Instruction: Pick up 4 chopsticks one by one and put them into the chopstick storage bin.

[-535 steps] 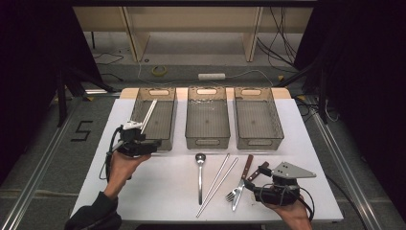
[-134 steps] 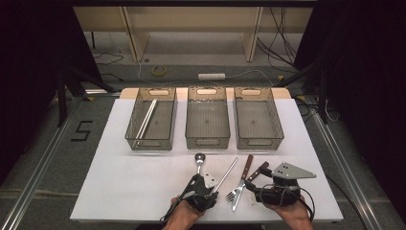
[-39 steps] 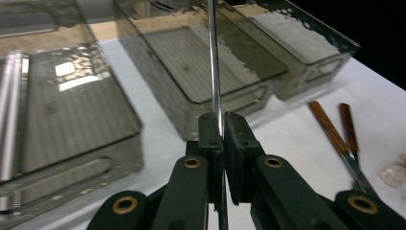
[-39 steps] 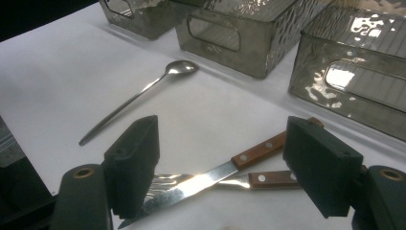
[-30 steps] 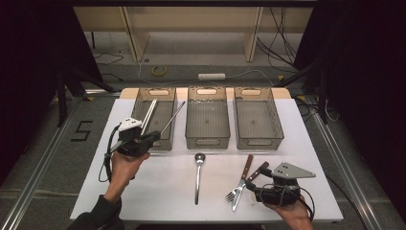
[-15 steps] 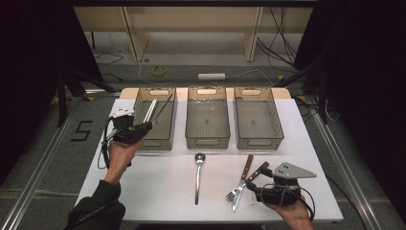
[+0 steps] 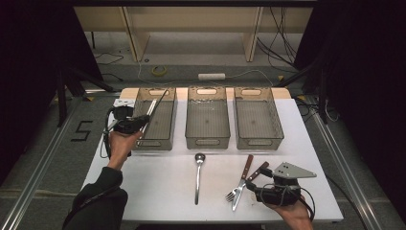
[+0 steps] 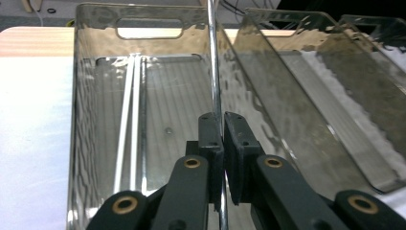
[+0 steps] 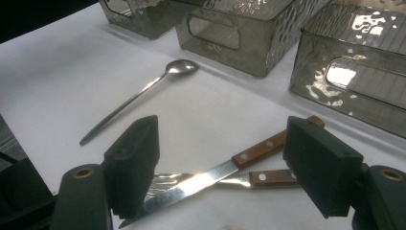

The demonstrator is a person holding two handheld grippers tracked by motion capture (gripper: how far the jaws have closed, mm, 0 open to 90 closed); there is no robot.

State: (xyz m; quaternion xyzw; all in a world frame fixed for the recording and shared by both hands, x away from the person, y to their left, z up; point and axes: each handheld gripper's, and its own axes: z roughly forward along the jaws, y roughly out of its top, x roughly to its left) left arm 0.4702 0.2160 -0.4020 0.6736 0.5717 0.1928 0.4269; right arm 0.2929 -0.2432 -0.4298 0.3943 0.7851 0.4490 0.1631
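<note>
My left gripper (image 7: 135, 123) (image 8: 222, 120) is shut on a thin metal chopstick (image 8: 213, 67), which slants up and away over the left grey bin (image 7: 149, 143). Two pale chopsticks (image 8: 130, 134) lie lengthwise on that bin's floor. My right gripper (image 7: 255, 190) (image 9: 222, 143) rests low near the table's front right, open wide. Between and just beyond its jaws lie a wood-handled knife (image 9: 206, 177) and a fork (image 9: 268, 178), crossed. A long metal spoon (image 7: 197, 175) (image 9: 139, 93) lies alone on the white table, in front of the middle bin.
Three grey plastic bins stand in a row at the back: left, middle (image 7: 207, 142) and right (image 7: 258, 142); the middle and right ones look bare inside. White table (image 7: 153, 187) spreads between the bins and the front edge.
My left gripper has carried the chopstick from the front of the left bin farther back and up, so it now points over the bin. The right gripper has stayed put.
</note>
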